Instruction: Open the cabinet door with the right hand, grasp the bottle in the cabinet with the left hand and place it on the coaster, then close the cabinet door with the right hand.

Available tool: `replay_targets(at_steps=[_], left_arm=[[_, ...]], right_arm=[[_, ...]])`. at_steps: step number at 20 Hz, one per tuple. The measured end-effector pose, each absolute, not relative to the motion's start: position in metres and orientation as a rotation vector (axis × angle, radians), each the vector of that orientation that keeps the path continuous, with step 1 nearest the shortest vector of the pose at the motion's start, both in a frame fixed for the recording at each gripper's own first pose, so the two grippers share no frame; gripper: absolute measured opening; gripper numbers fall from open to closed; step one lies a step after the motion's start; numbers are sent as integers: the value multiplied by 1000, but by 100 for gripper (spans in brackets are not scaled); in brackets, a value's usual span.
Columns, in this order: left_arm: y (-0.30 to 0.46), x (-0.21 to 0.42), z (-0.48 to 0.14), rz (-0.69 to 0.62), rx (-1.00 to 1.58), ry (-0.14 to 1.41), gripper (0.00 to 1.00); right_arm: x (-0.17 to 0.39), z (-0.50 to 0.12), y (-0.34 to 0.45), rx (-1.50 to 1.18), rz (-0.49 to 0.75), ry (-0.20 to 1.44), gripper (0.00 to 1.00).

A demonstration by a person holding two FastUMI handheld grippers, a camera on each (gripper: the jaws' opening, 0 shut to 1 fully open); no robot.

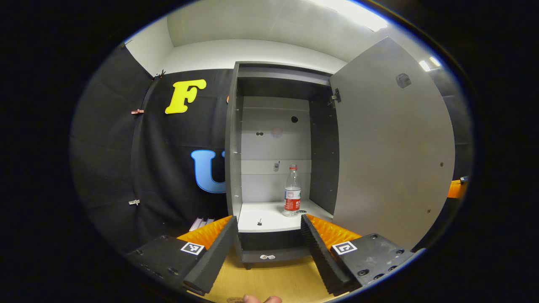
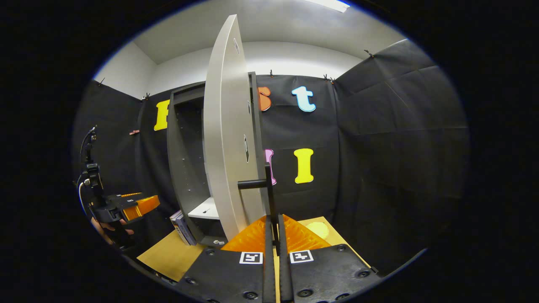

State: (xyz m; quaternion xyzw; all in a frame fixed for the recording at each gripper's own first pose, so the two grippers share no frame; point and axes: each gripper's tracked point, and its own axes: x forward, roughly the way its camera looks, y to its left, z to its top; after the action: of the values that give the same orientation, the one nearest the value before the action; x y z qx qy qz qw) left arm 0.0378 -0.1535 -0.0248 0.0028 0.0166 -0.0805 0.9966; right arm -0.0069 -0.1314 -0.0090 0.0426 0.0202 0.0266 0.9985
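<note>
Bottle (image 1: 292, 190) stands upright on the white shelf (image 1: 269, 219) inside the cabinet (image 1: 232, 139), toward the shelf's right side, near the dark inner side wall. It is clear, with a red cap and a red label band. A small dark object lies on the shelf to its left, too small to make out.

The door (image 1: 391, 143) is swung open to the right, hinged at the cabinet's right edge.

In the left gripper view, the left gripper (image 1: 268, 235) hovers in front of the cabinet with its fingers spread wide apart, holding nothing; the bottle sits beyond the gap between them, well apart from both.

In the right gripper view, the door (image 2: 225, 134) is seen edge-on, and the right gripper (image 2: 273, 248) has its fingers closed together on the door's dark handle (image 2: 268, 189), the vertical bar running down between them. A yellow coaster (image 2: 316, 229) lies on the wooden table (image 2: 168, 252) just right of the fingers. The left gripper (image 2: 141, 206) shows at far left, in a hand.
</note>
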Motion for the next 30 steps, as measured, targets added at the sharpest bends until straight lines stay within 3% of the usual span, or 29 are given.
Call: replay_targets(at_steps=[8, 11, 13, 16, 20, 30], left_arm=[[-202, 72, -22, -179, 26, 31, 94], [-224, 99, -17, -198, 13, 22, 92], [-240, 122, -15, -215, 15, 12, 94], [-260, 166, -23, -226, 22, 13, 94], [-273, 225, -40, -191, 34, 39, 95], [-288, 350, -86, -81, 60, 83, 95]], right_arm=[[-33, 2, -148, 121, 115, 47, 11], [-47, 16, -179, 108, 60, -5, 12], [-47, 7, -194, 118, 10, 14, 24], [-45, -10, -223, 104, -84, 49, 99], [-47, -5, -249, 66, -155, -23, 97], [-40, -24, -286, 58, -218, 23, 98]])
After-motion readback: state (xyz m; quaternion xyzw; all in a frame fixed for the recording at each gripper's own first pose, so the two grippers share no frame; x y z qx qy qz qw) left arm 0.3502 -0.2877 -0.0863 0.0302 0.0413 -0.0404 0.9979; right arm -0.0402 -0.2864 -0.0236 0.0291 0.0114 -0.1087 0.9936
